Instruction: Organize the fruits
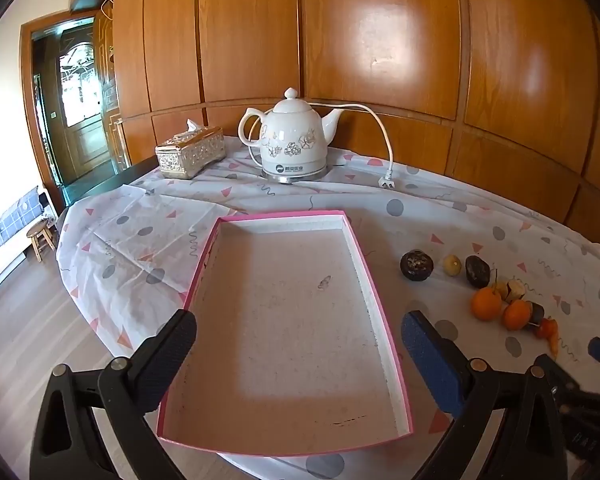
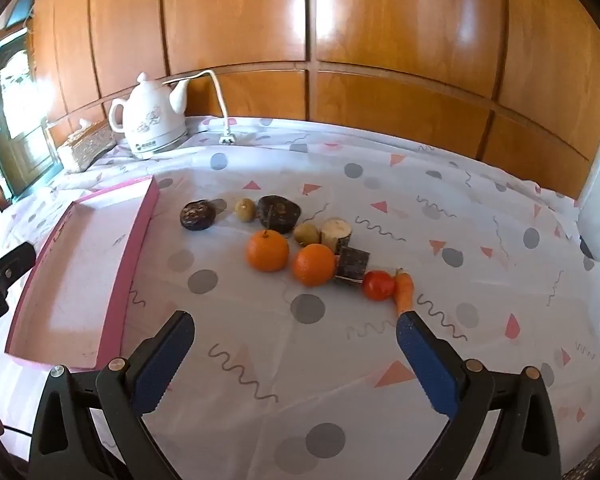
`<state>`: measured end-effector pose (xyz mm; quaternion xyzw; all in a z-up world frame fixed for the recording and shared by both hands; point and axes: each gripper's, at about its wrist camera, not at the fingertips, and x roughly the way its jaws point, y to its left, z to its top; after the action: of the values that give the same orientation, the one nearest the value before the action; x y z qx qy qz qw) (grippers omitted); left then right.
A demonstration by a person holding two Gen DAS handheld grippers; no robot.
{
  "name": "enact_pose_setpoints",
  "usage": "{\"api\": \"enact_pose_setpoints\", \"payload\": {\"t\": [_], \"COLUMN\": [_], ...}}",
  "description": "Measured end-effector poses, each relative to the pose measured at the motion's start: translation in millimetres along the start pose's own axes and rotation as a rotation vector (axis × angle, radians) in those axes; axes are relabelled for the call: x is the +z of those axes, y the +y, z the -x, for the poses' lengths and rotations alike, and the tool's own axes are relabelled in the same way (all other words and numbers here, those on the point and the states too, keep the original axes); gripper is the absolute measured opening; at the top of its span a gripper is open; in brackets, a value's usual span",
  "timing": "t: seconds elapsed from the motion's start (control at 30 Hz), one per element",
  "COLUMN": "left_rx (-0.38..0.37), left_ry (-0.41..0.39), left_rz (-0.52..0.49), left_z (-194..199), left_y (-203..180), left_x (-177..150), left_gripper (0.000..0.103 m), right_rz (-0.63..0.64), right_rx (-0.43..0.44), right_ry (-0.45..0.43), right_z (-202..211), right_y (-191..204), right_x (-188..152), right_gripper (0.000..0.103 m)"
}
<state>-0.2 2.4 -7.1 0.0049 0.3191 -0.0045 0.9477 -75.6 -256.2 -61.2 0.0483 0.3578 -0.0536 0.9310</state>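
A pink-edged shallow box (image 1: 384,320) lies empty on the table; it also shows at the left of the right wrist view (image 2: 140,224). Right of it lie several fruits: two oranges (image 2: 268,256) (image 2: 314,265), a dark round fruit (image 2: 198,215), a dark lump (image 2: 279,213), two small yellow-green fruits (image 2: 245,209), a tomato (image 2: 378,285) and a carrot (image 2: 404,288). The oranges also show in the left wrist view (image 1: 486,304). My left gripper (image 1: 296,348) is open and empty over the box. My right gripper (image 2: 294,344) is open and empty, just short of the fruits.
A white kettle (image 1: 292,140) with its cord and plug (image 1: 387,182) and a tissue box (image 1: 190,153) stand at the back by the wood wall. A pale stub (image 2: 335,232) and dark block (image 2: 353,266) lie among the fruits. The table edge (image 1: 76,292) drops off at left.
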Motion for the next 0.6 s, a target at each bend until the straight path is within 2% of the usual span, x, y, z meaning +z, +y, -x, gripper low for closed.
{"api": "enact_pose_setpoints", "payload": {"t": [0.17,0.6], "left_rx": [-0.005,-0.02], "left_ry": [-0.009,-0.004], "left_rz": [-0.004,-0.01], "left_z": [3.1,3.4], "left_y": [0.3,-3.2], "left_x": [-0.3,0.5], "left_gripper": [0.103,0.103], "right_rz": [0.03,0.022], "right_rx": [0.005,-0.032], "right_ry": [-0.017,-0.047], "right_z": [-17.6,-13.6], "right_y": [24.0,22.3], "right_x": [16.3,26.3], "right_gripper": [0.103,0.103]}}
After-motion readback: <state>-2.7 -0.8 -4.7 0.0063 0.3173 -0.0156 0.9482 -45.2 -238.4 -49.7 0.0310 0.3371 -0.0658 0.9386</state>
